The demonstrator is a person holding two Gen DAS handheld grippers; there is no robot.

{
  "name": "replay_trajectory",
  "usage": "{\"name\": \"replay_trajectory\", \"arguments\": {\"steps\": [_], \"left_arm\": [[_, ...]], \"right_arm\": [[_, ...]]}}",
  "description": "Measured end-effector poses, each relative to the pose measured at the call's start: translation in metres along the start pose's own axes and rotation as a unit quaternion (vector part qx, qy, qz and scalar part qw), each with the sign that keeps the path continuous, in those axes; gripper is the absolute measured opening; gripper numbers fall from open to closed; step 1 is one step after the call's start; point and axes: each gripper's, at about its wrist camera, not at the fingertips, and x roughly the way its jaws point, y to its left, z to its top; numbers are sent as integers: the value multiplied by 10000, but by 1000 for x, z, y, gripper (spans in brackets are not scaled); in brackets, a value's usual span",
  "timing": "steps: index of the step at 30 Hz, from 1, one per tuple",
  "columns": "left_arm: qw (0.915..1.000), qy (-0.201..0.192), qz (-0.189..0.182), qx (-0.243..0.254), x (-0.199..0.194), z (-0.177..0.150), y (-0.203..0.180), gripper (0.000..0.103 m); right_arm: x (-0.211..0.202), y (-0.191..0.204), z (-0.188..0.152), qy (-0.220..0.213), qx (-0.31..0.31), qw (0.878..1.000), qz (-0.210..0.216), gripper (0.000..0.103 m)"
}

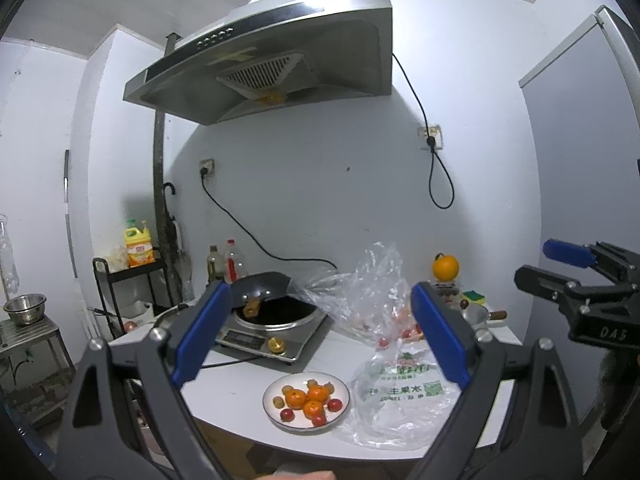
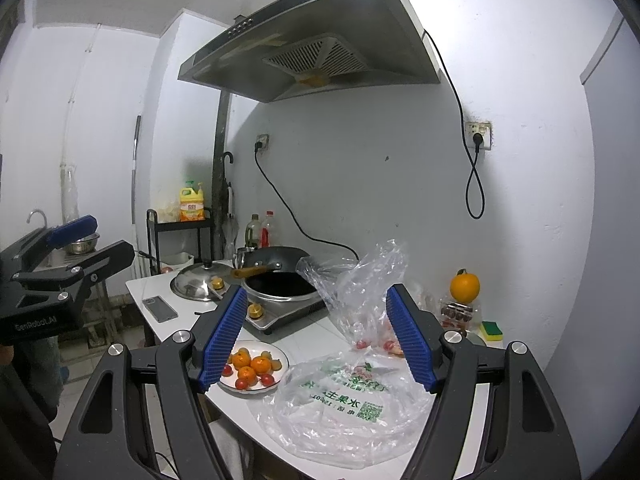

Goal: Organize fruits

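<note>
Left wrist view: we see a white surface (image 1: 240,376) against a pale wall, with a steel range hood (image 1: 264,64) overhead. An induction cooker (image 1: 276,332) sits at the back carrying a dark wok (image 1: 276,312); bottles stand behind it. Off to the left, a black rack holds a yellow detergent jug (image 1: 139,245), and a steel bowl (image 1: 25,309) rests on a low metal stand.

Right wrist view adds a steel pot lid (image 2: 200,282) and a phone (image 2: 160,309) lying flat on the surface left of the cooker.

Fruit: a white plate (image 1: 340,390) near the front edge of the surface holds small oranges (image 1: 314,398) bunched at its centre, with red cherry tomatoes (image 1: 335,404) and a few pale yellowish fruits around them. Just right of the plate lies a clear plastic bag with green print (image 1: 404,396); behind it a second crumpled clear bag (image 1: 360,292) stands up, with a few red fruits showing through it. A larger orange (image 1: 445,267) perches on a small clear box at the back right, near a yellow-green sponge (image 1: 474,297).

Our left hand-held gripper (image 1: 320,328) is spread wide, nothing between its blue pads (image 1: 202,336), held above the plate and bags. Our right hand-held gripper (image 2: 318,336) is likewise wide and empty, framing the printed bag.
</note>
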Motion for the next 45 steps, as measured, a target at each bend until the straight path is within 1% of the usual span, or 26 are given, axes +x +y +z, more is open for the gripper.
{"name": "replay_trajectory", "arguments": {"steps": [6, 10, 22, 45], "left_arm": [[10000, 22, 20, -6, -1, 0, -1, 93], [9999, 10, 110, 22, -1, 1, -1, 93], [9999, 23, 135, 33, 0, 1, -1, 93], [10000, 26, 59, 61, 4, 0, -7, 93]], "right_arm": [[-1, 0, -2, 20, -9, 10000, 11, 75], [0, 0, -2, 30, -9, 10000, 14, 75], [2, 3, -2, 77, -24, 10000, 43, 75], [3, 3, -2, 85, -30, 9999, 46, 75]]}}
